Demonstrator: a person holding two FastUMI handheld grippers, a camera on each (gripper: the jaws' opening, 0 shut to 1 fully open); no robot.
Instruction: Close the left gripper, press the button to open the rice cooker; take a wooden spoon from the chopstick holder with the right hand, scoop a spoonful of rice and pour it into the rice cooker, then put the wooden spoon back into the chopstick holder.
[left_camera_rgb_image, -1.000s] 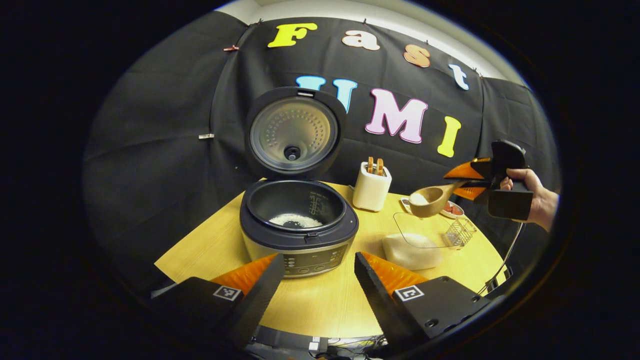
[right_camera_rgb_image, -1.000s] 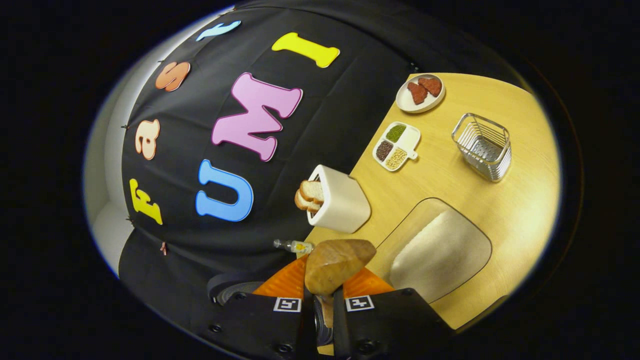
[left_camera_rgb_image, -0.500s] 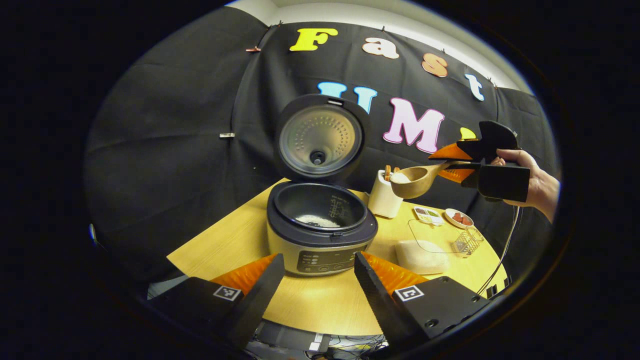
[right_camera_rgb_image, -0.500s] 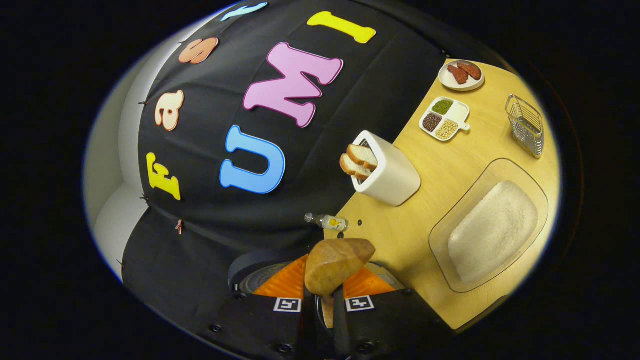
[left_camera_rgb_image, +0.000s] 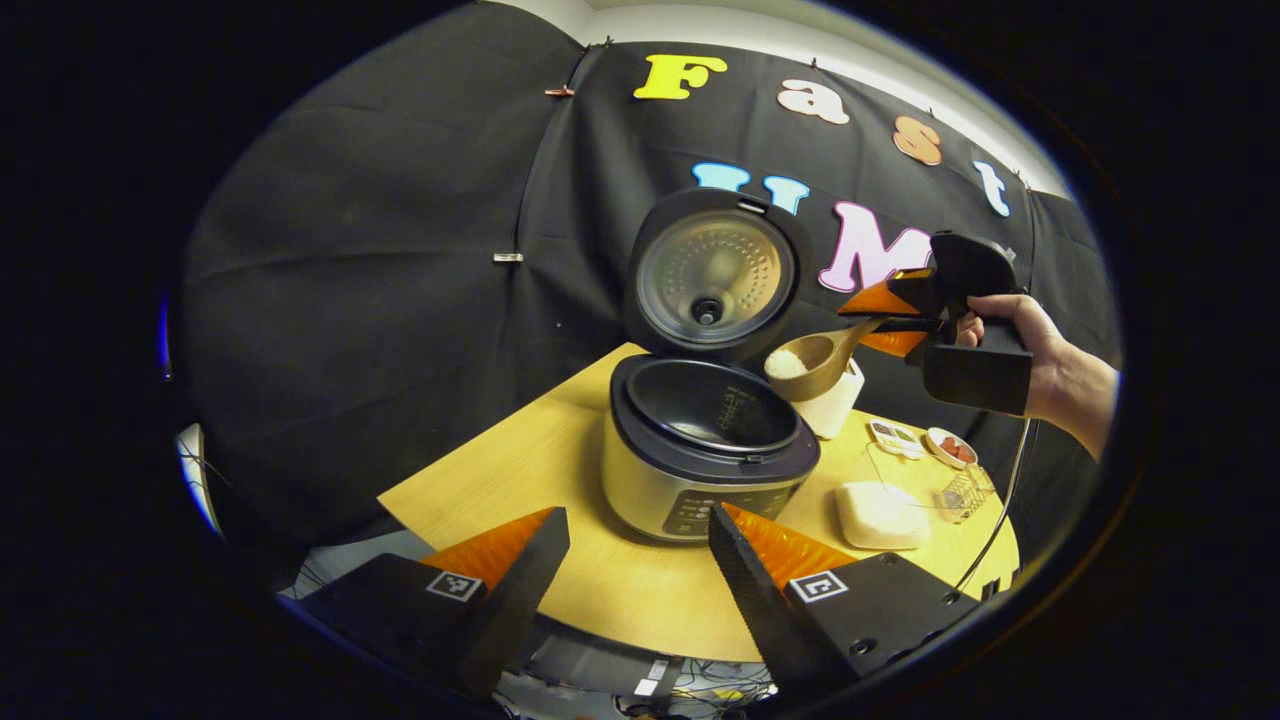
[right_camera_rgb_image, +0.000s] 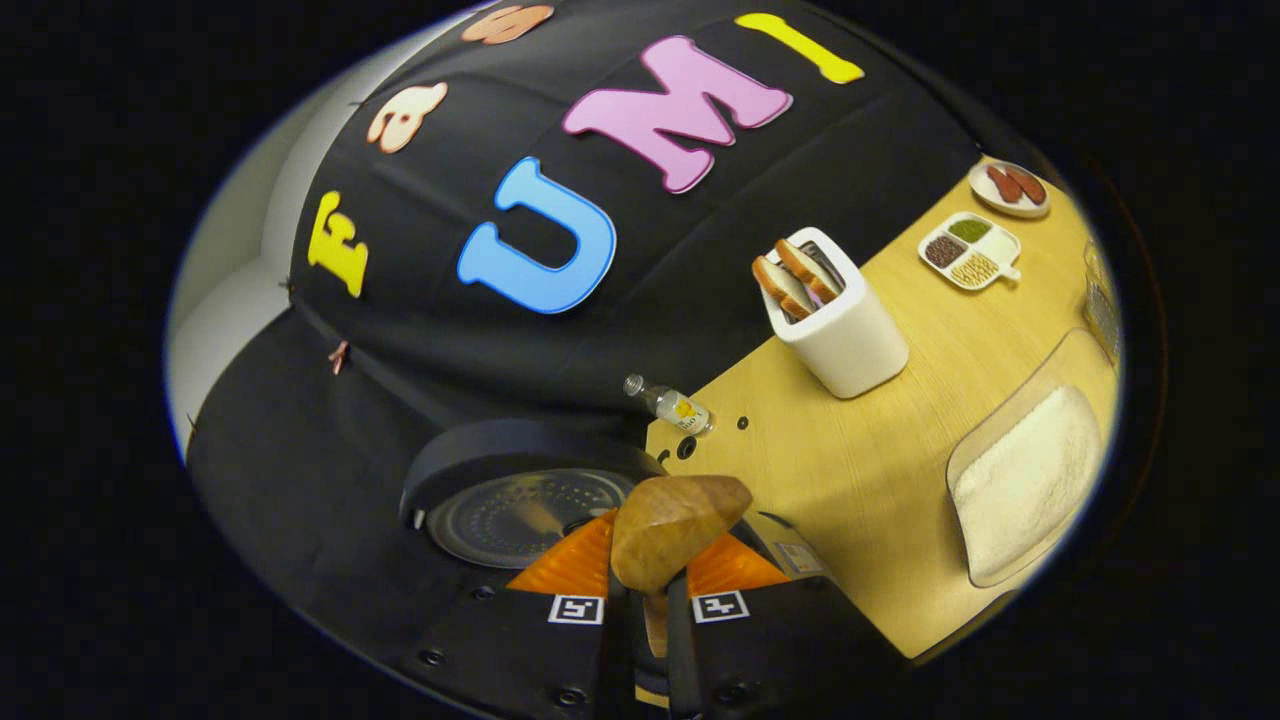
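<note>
Spoon (left_camera_rgb_image: 812, 362) now beside cooker (left_camera_rgb_image: 708, 450) rim, right claw (left_camera_rgb_image: 880, 322) gripping it; left claw (left_camera_rgb_image: 630, 545) wide

Black gripper bodies (left_camera_rgb_image: 975, 345) bear square tag markings (right_camera_rgb_image: 575, 609).

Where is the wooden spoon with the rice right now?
In the left gripper view, the wooden spoon is up in the air, held by the right gripper, beside the open rice cooker rim.
</note>
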